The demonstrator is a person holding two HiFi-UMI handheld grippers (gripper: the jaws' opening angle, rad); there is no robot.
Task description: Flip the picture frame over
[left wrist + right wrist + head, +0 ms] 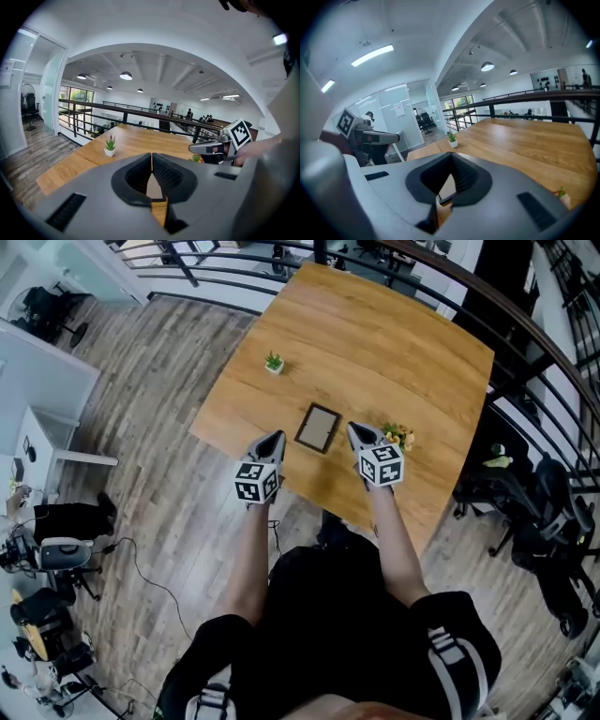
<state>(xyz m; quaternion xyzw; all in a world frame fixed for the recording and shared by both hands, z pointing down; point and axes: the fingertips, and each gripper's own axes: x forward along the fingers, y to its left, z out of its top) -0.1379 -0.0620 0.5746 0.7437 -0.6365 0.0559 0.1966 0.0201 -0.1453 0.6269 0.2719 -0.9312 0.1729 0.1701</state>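
Flanking the picture frame (318, 427), left tool (277, 436) and right tool (353, 427) sit fully closed, holding nothing.

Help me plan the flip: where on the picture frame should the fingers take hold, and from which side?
Probably its long side edges. The picture frame lies flat on the table, so only its thin rim offers a grip. Come in low from the sides, where the left gripper and right gripper flank it, both shut.
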